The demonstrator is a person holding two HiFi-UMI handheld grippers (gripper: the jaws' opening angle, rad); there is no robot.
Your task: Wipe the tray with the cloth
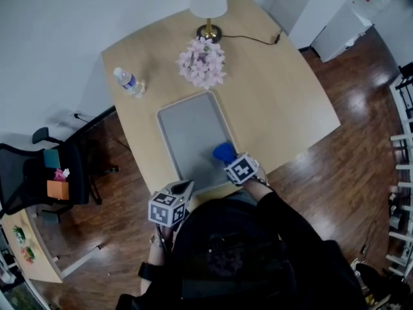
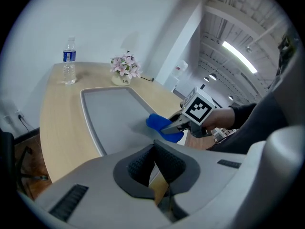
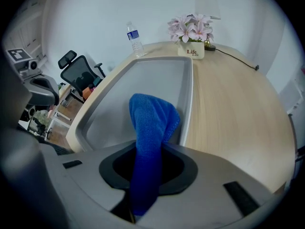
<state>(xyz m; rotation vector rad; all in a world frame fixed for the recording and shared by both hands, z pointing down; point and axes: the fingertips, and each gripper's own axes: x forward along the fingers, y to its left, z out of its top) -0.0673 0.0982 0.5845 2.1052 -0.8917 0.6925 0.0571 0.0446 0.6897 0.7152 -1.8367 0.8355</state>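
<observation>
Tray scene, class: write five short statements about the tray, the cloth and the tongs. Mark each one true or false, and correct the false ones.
1. The right tongs are clamped on the blue cloth. True.
2. The cloth is at the far end of the tray, next to the flowers. False: it is at the near end, by the tray's right edge.
3. The water bottle stands on the tray. False: it stands on the table, to the tray's left.
4. The left tongs hold nothing. True.
5. The flowers stand on the table beyond the tray's far end. True.
</observation>
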